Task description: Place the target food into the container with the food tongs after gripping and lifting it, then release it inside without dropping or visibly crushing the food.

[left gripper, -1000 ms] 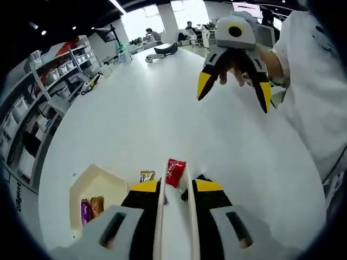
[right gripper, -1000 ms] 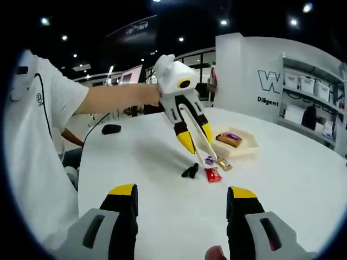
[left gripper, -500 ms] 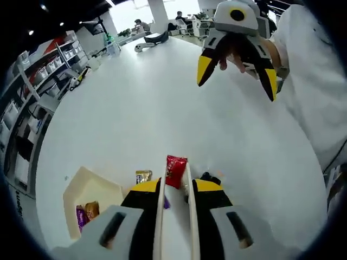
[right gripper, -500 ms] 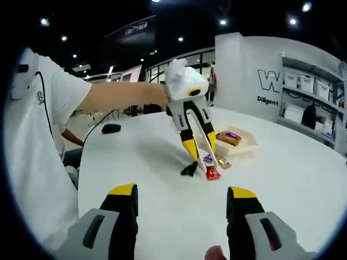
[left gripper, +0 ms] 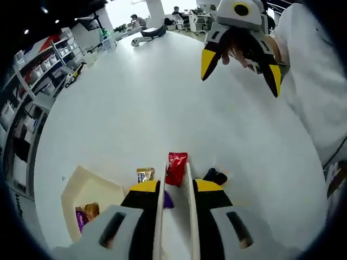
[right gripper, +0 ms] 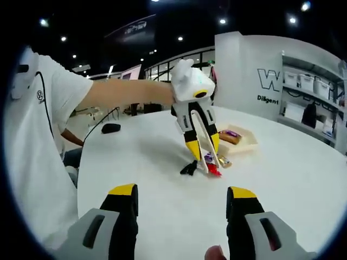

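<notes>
My left gripper (left gripper: 176, 187) is shut on a pair of white food tongs (left gripper: 161, 216), whose two blades run forward between its jaws. The blade tips stand on either side of a red snack packet (left gripper: 176, 168) lying on the white table (left gripper: 135, 108). A gold packet (left gripper: 145, 174) and a purple one (left gripper: 168, 200) lie just left of it. In the right gripper view the left gripper (right gripper: 204, 146) points steeply down, with the tongs (right gripper: 205, 143) reaching the red packet (right gripper: 213, 170). A cream tray (left gripper: 89, 189) holds two snacks. My right gripper (right gripper: 182, 195) is open and empty.
A small black object (left gripper: 215, 176) lies right of the tongs' tips. The cream tray (right gripper: 246, 142) sits behind the packets in the right gripper view. A person's arm and white shirt (right gripper: 43, 141) fill the left side. Shelves (left gripper: 32, 86) line the room beyond the table edge.
The left gripper has swung more upright and come down over the packets, bringing the tongs' tips down around the red packet. The right gripper has held still.
</notes>
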`<state>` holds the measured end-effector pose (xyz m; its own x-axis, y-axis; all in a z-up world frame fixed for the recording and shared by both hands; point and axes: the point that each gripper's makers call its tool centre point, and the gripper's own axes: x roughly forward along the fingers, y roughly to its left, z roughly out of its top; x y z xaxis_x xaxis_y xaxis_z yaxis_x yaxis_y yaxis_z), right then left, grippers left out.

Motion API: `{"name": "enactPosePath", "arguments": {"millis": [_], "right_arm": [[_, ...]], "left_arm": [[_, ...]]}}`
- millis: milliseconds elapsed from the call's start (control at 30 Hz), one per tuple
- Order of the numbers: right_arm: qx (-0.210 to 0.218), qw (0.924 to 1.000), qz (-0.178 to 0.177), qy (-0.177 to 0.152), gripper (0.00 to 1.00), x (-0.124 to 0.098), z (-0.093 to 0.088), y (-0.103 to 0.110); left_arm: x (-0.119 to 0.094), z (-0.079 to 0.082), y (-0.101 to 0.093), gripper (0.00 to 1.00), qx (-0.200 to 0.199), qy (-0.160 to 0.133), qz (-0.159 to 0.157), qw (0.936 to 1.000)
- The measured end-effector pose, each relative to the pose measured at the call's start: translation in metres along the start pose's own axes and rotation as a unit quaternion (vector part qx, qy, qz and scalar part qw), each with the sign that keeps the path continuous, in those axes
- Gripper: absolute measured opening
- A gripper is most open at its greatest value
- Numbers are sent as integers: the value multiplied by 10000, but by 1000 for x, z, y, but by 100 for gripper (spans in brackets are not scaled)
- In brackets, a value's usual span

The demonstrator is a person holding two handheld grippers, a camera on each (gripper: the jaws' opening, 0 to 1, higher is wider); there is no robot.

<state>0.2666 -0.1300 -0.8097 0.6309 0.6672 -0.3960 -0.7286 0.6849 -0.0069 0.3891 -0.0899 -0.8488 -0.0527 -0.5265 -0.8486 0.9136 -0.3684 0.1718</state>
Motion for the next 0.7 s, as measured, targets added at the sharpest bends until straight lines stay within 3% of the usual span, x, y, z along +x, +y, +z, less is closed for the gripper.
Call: {"name": "enactPosePath", "arguments": {"millis": [700], "right_arm": [[18, 10000, 13, 21, 63, 2, -2, 0]], "left_arm": [[0, 2, 0, 22, 87, 83, -67, 9999]]}}
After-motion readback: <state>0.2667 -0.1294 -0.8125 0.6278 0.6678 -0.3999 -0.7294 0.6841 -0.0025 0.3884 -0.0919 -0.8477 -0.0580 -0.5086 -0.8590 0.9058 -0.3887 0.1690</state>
